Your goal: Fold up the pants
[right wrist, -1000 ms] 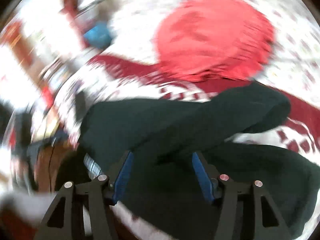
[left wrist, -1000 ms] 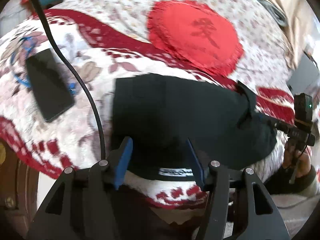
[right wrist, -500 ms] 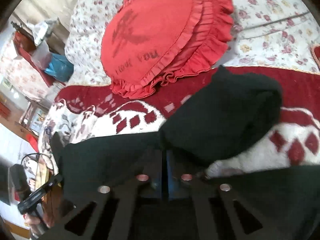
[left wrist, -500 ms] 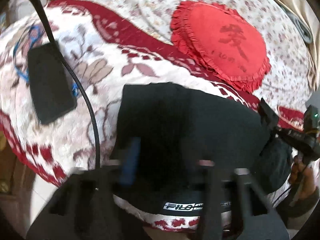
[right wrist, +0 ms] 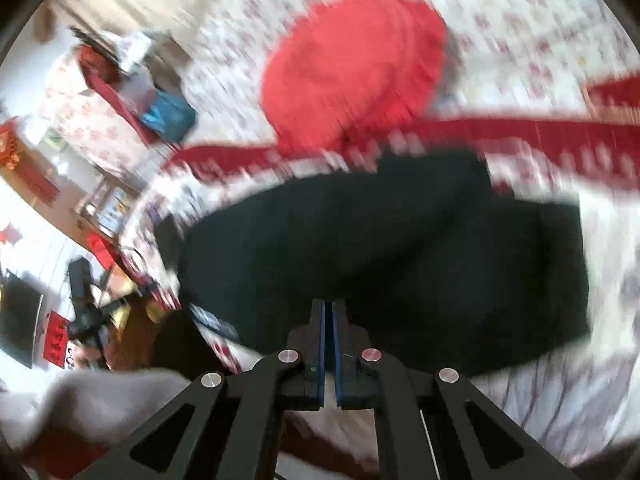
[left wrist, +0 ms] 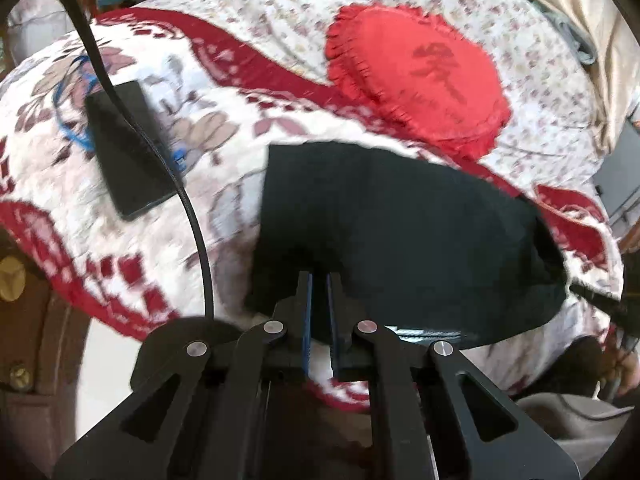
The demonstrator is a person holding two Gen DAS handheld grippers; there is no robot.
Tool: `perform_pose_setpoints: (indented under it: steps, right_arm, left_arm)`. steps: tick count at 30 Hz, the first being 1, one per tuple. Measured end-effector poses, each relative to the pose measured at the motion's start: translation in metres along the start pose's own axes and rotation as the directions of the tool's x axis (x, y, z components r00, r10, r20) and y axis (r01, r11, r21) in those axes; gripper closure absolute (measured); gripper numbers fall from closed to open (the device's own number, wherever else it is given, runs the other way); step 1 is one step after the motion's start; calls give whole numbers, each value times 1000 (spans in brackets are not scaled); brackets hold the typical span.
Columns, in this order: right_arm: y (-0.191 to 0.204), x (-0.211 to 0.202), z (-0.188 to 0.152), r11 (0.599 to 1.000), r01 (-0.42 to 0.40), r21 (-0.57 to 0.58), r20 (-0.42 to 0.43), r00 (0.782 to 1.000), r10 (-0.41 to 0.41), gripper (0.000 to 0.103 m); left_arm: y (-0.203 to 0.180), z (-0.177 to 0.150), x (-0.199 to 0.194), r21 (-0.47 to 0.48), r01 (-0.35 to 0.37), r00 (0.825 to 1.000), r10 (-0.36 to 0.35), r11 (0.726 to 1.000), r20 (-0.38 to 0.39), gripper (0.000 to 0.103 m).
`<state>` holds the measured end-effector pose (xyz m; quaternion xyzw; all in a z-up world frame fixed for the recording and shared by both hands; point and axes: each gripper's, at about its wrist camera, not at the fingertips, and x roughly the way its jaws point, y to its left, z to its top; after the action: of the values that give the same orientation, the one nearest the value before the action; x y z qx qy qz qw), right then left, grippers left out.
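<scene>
Bed: a floral quilt (left wrist: 280,12) with a red-and-white blanket (left wrist: 100,208) over its near edge.
Pants: black pants (left wrist: 400,232) lay folded at the near edge.
Cushion: a round red cushion (left wrist: 416,80) sat behind them.
Phone: a dark phone (left wrist: 128,152) lay toward the left edge.
Left tool (left wrist: 318,280): closed on the pants' edge.
Right tool (right wrist: 328,308): closed on the pants.

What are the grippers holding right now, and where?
Both are pinched shut on the near edge of the black pants: left gripper near the waistband, right gripper on its side.
</scene>
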<state>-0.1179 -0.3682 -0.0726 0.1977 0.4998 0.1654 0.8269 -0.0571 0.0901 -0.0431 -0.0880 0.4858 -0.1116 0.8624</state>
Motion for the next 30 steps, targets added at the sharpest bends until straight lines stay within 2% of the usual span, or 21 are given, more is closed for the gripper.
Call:
perform_pose_setpoints:
  steps: [2,3,5,7,8,9,10,11,13,14,16,17,18,20,21,23,25,26,28,30]
  right_arm:
    - [-19,12,-11,993,107,52,-61,993,-104,100]
    - [-23,6,-11,992,100,80,-47,994,-96,100]
    - [-21,-13,-2,993,76,94,28,996,-79,99]
    - [-3,-30,17,991,128,26,120,984,-131,94]
    - [8,-33,29,985,175,-11,159,972,-171,77]
    - [16,-33,38,979,202,-29,181,964,-193,47]
    - [26,-30,50,972,229,-50,198,956,-215,35]
    - [37,-22,62,964,252,-80,213,949,-231,27]
    - [51,-3,82,942,310,-129,239,932,-274,27]
    - [53,11,91,920,364,-144,237,916,-325,27]
    - [48,47,104,872,457,-177,173,886,-430,28]
    - [38,62,103,872,453,-184,130,891,-435,32]
    - [29,64,101,886,431,-172,119,902,-415,53]
    - [0,48,93,939,337,-63,125,936,-328,78]
    - [-10,37,89,950,312,-15,134,942,-307,89]
    - [-27,0,73,960,270,69,174,945,-278,96]
    - [-38,-35,51,968,211,134,216,947,-236,96]
    - [-48,-49,38,961,222,163,221,942,-254,96]
    - [-66,-54,19,933,283,223,178,929,-324,96]
    - [-85,-48,5,915,292,279,83,942,-326,96]
  left_arm:
    - [3,-1,5,-31,26,1000,-27,999,-16,97]
    - [2,-1,5,-36,22,1000,-23,999,-12,97]
    - [-4,2,4,-20,15,1000,-15,1000,-1,97]
    - [-8,5,4,-11,8,1000,-8,1000,10,97]
    - [-11,8,6,-10,4,1000,-4,1000,14,95]
    - [-13,9,8,-12,6,1000,-6,1000,15,93]
    - [-15,10,9,-14,11,1000,-10,1000,14,86]
    - [-19,13,12,-14,13,1000,-13,1000,12,81]
    - [-26,15,15,-7,17,1000,-16,1000,12,78]
    - [-31,16,17,2,22,1000,-22,1000,14,75]
    - [-38,15,22,13,31,1000,-31,999,2,70]
    - [-41,15,24,17,34,999,-34,999,-4,69]
    - [-43,15,25,20,40,999,-40,999,-9,69]
    - [-43,14,27,23,47,999,-47,999,-16,69]
    - [-44,13,27,25,47,999,-46,999,-19,69]
    - [-41,10,26,21,45,999,-45,999,-26,69]
    - [-39,8,22,4,54,998,-53,999,-24,65]
    - [-38,6,21,-5,59,998,-60,998,-22,62]
    - [-37,4,18,-16,73,997,-74,997,-14,61]
    - [-40,1,19,-18,79,997,-79,997,-10,61]
